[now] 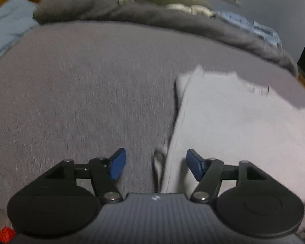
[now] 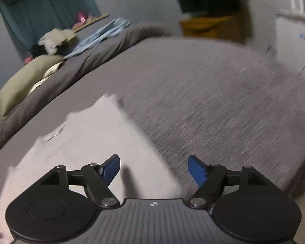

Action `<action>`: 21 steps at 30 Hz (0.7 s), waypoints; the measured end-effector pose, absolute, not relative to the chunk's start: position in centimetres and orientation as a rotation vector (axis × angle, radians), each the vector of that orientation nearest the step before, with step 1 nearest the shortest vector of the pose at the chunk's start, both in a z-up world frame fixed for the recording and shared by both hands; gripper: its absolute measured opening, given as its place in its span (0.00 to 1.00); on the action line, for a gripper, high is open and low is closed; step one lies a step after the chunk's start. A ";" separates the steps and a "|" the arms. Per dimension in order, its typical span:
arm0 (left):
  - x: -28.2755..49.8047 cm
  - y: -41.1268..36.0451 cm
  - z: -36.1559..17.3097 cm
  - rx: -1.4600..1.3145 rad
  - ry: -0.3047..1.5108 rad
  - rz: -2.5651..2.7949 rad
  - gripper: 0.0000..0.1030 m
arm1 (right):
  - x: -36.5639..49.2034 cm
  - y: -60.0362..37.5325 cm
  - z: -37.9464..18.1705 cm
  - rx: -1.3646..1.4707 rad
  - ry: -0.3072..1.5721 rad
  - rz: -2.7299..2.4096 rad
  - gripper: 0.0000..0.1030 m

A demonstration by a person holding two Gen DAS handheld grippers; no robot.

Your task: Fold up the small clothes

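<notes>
step: reaching for next fold | left tongs (image 1: 155,166) spread, empty | right tongs (image 2: 153,169) spread, empty | garment (image 1: 233,126) on bed (image 1: 81,91), 3 o'clock, seemingly half-folded (blurred) | next: pinch edges

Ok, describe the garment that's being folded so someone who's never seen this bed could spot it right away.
Start at the wide grey bedspread, bare in the middle with a rumpled pile of bedding and clothes along its far edge. Nearer the cameras, just ahead of both open tools, lies one pale lavender-white garment, flat and alone. Its neighbours are heaped olive, blue and cream pieces.
</notes>
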State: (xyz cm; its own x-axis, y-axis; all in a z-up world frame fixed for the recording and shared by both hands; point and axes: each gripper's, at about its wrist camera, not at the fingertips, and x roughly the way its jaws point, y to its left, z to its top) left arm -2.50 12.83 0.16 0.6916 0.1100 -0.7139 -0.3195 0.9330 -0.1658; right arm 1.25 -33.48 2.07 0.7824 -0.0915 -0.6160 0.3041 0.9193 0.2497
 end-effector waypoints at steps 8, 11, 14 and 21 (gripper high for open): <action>-1.6 5.4 2.0 -0.006 0.598 -0.006 0.62 | 1.9 -27.8 2.4 0.012 0.508 0.044 0.57; -0.4 2.2 0.9 0.097 0.638 -0.054 0.62 | 1.9 -25.5 1.3 -0.112 0.520 0.134 0.48; -0.2 1.2 -0.7 0.141 0.694 -0.056 0.62 | 2.3 -24.3 0.4 -0.147 0.544 0.197 0.47; 2.1 2.2 -1.9 0.108 0.744 -0.044 0.78 | 4.5 -23.5 -1.0 -0.217 0.620 0.174 0.48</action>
